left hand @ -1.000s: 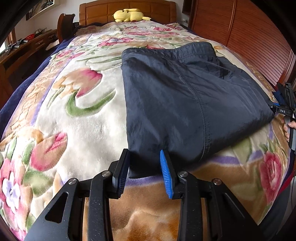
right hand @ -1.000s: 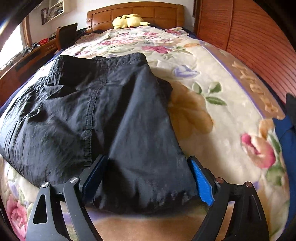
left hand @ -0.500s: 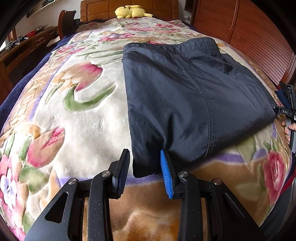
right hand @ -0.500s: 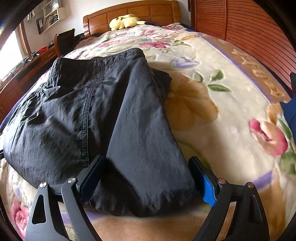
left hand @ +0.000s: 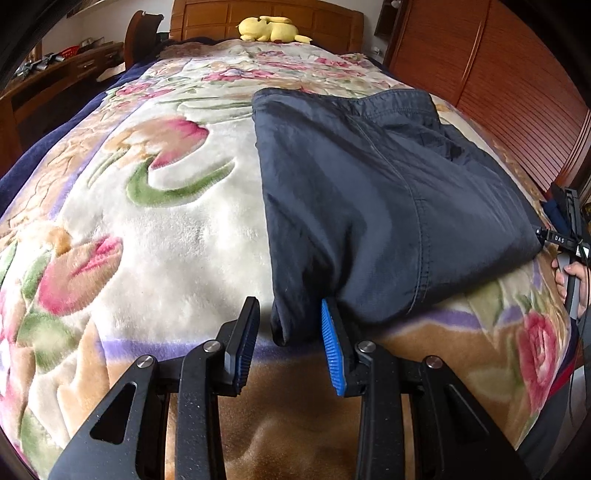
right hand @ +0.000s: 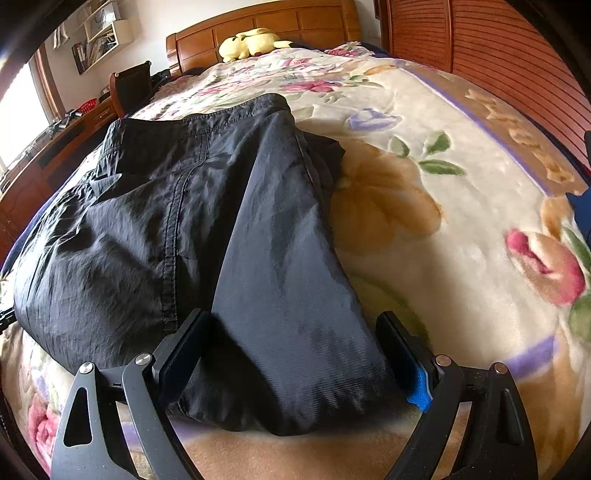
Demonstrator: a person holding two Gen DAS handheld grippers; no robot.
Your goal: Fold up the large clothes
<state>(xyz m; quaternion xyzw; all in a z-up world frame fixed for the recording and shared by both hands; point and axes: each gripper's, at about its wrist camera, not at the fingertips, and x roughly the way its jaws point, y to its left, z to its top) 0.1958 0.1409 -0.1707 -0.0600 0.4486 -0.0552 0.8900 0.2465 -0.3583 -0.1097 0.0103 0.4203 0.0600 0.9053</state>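
The dark navy trousers (left hand: 369,206) lie folded on the floral blanket (left hand: 166,229) of the bed, waistband toward the wooden headboard (left hand: 266,18) and the folded near edge at the foot, where both tools wait; the left gripper (left hand: 288,343) straddles the near left corner of the cloth, its jaws partly apart and released, the right pad just touching the fabric and the left one clear of it, so nothing is pinched yet; the right gripper (right hand: 295,354) stands wide over the near right corner, the thick fold lying between its pads, which seem beside the cloth rather than pressing it; each tool sits at a corner, probably so both can clamp and carry that edge up toward the waistband for another fold; a yellow plush toy (left hand: 271,29) rests by the headboard, well apart
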